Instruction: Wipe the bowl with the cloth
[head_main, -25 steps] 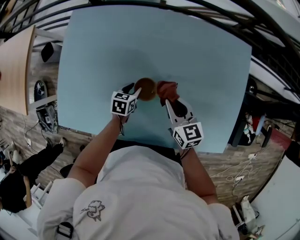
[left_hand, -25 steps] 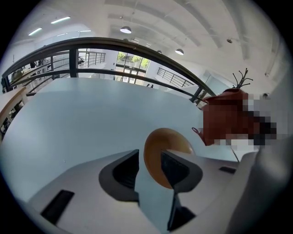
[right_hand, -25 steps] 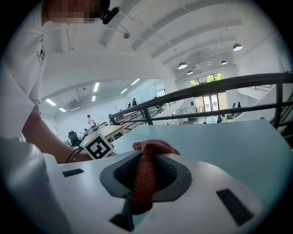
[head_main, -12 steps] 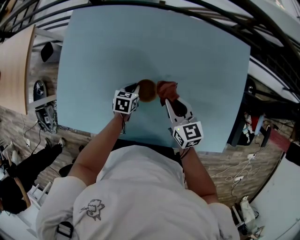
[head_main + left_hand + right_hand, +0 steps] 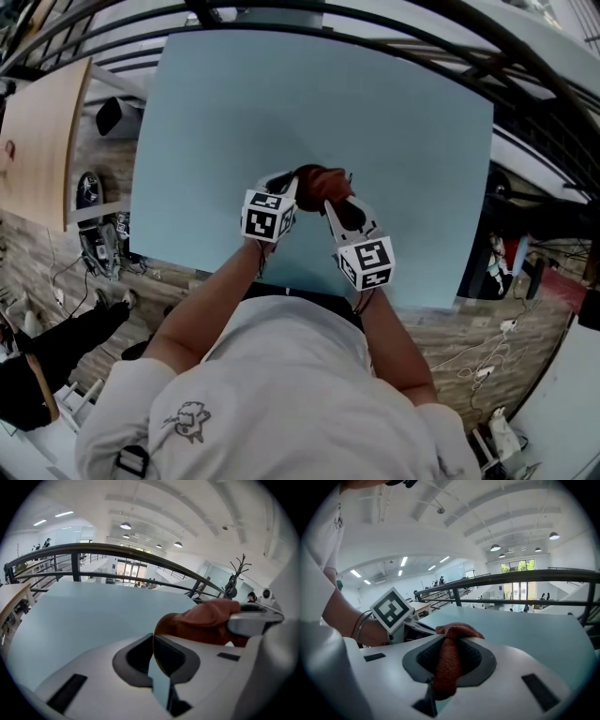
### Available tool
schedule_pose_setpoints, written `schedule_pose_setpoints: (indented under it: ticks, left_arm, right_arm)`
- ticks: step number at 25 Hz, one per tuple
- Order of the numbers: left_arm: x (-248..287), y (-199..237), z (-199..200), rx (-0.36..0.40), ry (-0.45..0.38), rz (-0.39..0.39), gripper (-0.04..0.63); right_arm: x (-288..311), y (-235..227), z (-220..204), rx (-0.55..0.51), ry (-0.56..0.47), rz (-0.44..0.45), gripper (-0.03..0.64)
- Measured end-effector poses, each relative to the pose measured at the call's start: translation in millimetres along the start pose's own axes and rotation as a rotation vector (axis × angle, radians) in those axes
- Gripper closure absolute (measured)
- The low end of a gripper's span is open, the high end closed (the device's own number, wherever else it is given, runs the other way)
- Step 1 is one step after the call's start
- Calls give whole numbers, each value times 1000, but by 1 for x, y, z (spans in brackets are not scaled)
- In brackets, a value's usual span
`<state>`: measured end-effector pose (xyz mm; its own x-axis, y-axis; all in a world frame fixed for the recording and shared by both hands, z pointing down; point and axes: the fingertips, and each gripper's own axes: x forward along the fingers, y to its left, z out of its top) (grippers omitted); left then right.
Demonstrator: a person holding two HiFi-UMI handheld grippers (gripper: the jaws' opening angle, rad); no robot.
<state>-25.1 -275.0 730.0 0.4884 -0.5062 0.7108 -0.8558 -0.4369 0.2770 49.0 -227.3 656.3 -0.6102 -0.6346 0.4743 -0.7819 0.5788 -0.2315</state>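
Left gripper (image 5: 153,641) is clamping the thin rim of a brown bowl (image 5: 160,625); its jaws have just been closing, and the rim is now sitting pinched between the two pads. Right gripper (image 5: 449,641) is gripping a rust-red cloth (image 5: 448,665), its jaws pressing together on a twisted length of the fabric while a bunched end is bulging out past the tips. The two grippers are meeting nose to nose, and the cloth is lying bunched right against the bowl, covering most of it from above. Whether the bowl is resting on the surface or hanging above it cannot be told.

Each gripper is carrying a white cube printed with black square markers: one (image 5: 392,609) on the left, one (image 5: 366,263) on the right. The patterns are blocky shapes, not letters.

Bowl and cloth are sitting over the near middle of a pale blue table (image 5: 375,112). The person's bare forearms are reaching in from the near edge, and thin bands (image 5: 358,623) are circling the left wrist. The person is wearing a white shirt (image 5: 281,375) with a small dark emblem (image 5: 190,419) on the left shoulder, too small to read.

A dark metal railing (image 5: 117,552) is curving round beyond the table's far edge. A light wooden desk (image 5: 37,141) is standing off to the left, and cables are trailing across the floor on both sides.
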Motion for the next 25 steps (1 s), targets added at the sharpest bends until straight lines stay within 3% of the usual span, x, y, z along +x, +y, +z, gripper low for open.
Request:
schedule_pose_setpoints:
  ticks: [6, 15, 20, 25]
  left_arm:
    - [-51, -29, 16, 38, -74, -50, 571]
    - [-125, -37, 45, 113, -184, -100, 566]
    - [-163, -37, 59, 140, -238, -124, 561]
    - [-196, -27, 68, 151, -284, -134, 561]
  right_arm:
    - [4, 20, 7, -78, 68, -72, 549]
    - [18, 74, 40, -363, 168, -140, 549]
    - [21, 107, 59, -487, 197, -129, 549]
    - [21, 142, 71, -550, 227, -63, 549]
